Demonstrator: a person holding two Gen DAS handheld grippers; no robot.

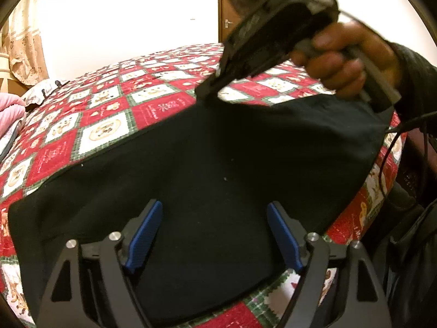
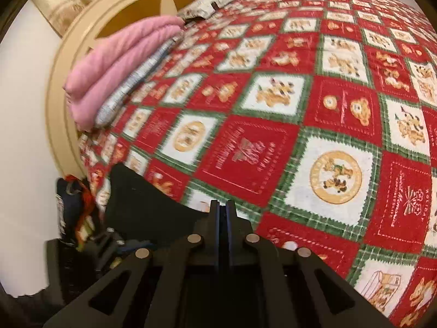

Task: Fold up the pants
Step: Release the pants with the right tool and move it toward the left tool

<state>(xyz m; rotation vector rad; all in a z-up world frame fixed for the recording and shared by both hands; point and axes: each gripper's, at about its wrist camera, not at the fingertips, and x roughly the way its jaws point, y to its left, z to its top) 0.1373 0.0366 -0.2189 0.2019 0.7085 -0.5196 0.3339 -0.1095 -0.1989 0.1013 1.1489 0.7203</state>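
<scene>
- Pants (image 1: 207, 158) lie spread flat on the patterned quilt (image 1: 109, 114), directly under and ahead of my left gripper (image 1: 214, 235); laid out like this, the black cloth gives a clean edge to fold over.
- My left gripper hovers above the near part of the cloth with its blue pads (image 1: 144, 235) spread wide and nothing pinched between them, so I judge it is free to take a new hold.
- My right gripper (image 1: 207, 91), seen ahead and to the right from the left tool, has its tips closed at the far edge of the pants. In its own view the fingers meet (only a thin slit between them), with dark fabric just to their left (image 2: 142, 207). I judge it has the edge pinched, ready to carry it over.
- Folded pink bedding (image 2: 114, 71) sits well off to the left, clear of the work.
</scene>
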